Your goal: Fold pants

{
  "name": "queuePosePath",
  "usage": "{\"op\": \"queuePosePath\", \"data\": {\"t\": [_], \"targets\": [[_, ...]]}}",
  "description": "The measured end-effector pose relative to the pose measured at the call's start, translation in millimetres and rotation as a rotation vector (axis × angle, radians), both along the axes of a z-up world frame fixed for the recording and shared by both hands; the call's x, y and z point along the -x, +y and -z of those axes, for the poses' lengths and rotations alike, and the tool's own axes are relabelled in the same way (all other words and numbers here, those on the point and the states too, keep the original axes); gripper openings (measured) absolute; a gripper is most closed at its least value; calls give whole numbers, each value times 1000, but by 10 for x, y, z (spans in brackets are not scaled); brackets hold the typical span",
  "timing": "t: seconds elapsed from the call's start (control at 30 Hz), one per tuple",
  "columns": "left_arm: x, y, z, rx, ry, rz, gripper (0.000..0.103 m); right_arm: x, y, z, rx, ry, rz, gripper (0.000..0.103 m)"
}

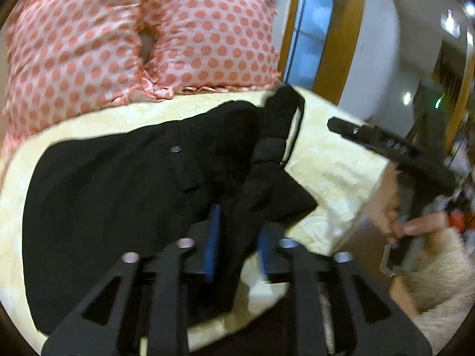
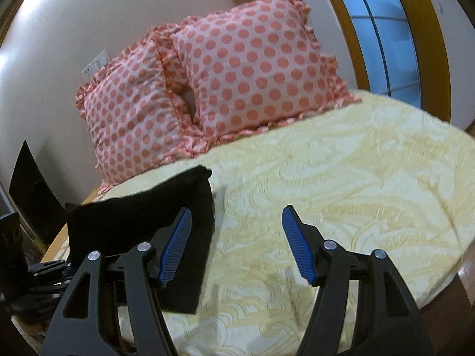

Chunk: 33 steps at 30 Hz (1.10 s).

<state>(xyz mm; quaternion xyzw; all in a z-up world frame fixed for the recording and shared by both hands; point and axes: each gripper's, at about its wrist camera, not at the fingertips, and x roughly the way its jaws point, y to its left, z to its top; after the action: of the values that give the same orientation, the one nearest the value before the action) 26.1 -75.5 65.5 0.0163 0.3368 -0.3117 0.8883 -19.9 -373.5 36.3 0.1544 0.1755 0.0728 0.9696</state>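
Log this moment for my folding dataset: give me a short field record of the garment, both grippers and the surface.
garment: black pants, lying on the bed, one part lifted
left gripper: shut on a raised fold of the pants
right gripper: open, holds nothing, above the bedspread beside the pants
surface: pale yellow patterned bedspread
background: two pink polka-dot pillows at the head of the bed
fold state: not yet finished

I am in a bedroom of a home. Before me is a bed with a pale yellow patterned cover, and two pink dotted pillows lean on the wall. A window in a wooden frame stands beside the bed.
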Motion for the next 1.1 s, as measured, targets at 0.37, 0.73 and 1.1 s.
{"op": "queuePosePath", "data": {"t": [0.37, 0.73, 1.1], "targets": [[-7, 1028, -74, 226, -63, -383, 101, -57, 926, -146, 88, -73, -282, 65], [-79, 755, 468, -153, -16, -409, 101, -303, 1369, 331, 230, 151, -343, 66], [-46, 782, 475, -150, -47, -399, 101, -984, 524, 146, -51, 256, -264, 85]]}}
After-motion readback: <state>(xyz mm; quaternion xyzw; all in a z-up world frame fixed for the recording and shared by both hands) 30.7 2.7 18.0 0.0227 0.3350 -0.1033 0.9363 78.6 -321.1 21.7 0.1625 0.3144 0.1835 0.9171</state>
